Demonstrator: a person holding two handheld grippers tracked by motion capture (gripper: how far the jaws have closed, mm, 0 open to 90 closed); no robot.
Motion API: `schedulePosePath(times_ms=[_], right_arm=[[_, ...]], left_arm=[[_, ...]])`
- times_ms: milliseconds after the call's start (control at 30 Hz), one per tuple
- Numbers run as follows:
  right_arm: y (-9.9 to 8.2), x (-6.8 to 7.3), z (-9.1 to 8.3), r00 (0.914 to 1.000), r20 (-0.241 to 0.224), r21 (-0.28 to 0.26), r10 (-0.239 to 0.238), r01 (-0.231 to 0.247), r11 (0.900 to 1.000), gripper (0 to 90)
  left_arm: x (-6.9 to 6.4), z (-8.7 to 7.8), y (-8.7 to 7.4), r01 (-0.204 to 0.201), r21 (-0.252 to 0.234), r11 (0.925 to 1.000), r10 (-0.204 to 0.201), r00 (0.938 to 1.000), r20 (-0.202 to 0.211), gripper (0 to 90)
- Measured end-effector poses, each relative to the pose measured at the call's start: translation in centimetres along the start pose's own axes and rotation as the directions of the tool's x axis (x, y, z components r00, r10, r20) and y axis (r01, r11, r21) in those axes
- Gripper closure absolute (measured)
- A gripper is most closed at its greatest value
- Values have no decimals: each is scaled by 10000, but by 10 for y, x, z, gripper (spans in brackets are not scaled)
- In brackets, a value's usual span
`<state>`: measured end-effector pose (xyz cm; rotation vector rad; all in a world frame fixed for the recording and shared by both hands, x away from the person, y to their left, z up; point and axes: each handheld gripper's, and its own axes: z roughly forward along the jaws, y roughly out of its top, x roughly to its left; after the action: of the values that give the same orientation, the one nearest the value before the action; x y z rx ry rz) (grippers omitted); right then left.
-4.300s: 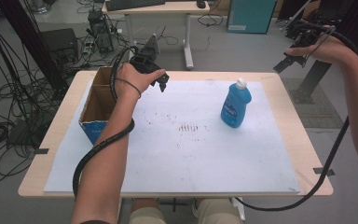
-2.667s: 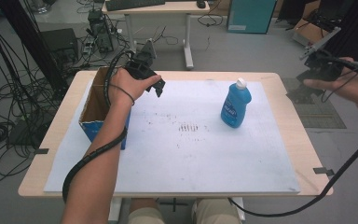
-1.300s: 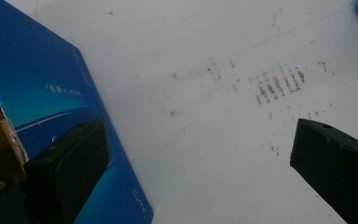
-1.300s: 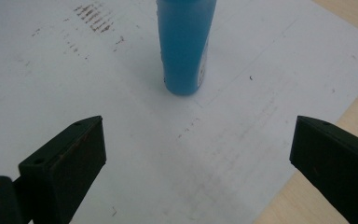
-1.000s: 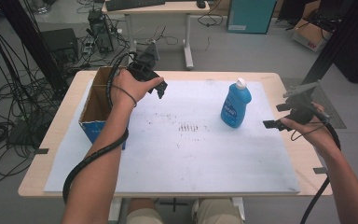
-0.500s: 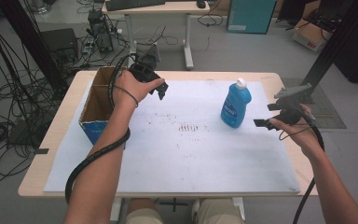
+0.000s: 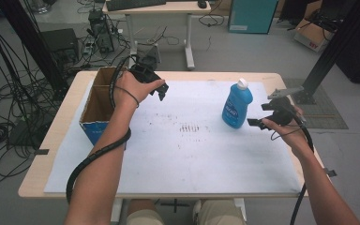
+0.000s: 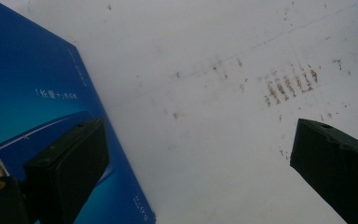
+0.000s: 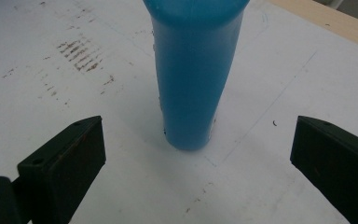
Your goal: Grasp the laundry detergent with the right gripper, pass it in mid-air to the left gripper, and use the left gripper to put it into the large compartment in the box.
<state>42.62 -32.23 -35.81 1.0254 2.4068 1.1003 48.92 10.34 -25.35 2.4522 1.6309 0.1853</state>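
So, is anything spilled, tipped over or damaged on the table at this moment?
Nothing serious. The blue bottle stands upright, cap on, no liquid around its base. The white sheet carries brownish scuff marks near its middle. The cardboard box sits open at the left edge.

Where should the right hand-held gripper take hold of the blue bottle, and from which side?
Grip the blue bottle at its flat-sided lower body, level from its right. It stands upright, and the open right hand-held gripper probably spans that part.

Black two-jaw grippers, thick black cables, a wrist band (image 7: 128, 92), khaki trousers (image 7: 187, 216)
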Motion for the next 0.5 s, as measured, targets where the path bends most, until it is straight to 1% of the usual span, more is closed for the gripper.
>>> schedulePosePath(times_ms=[133,200,333,400,467,500], right_arm=[[0,1,4,10000,58,-176,80,-79,9998,30],[0,2,5,9999,85,-179,73,-72,9998,30],[-1,5,12,9999,127,-294,86,-82,9995,29],[-1,6,15,9999,162,-365,18,-12,9993,28],[0,8,19,9998,185,-391,61,-54,9992,27],[0,8,20,9997,229,-429,-12,21,9991,27]], left_arm=[[0,0,0,-18,-9,10000,18,10000,-20,50],[0,1,0,-27,20,10000,27,10000,-9,50],[-1,3,0,-60,56,10000,60,10000,-6,50],[-2,3,0,-76,51,10000,76,10000,-15,50],[-2,3,1,-50,54,10000,50,10000,-8,50],[-2,3,1,-68,40,10000,68,10000,-16,50]])
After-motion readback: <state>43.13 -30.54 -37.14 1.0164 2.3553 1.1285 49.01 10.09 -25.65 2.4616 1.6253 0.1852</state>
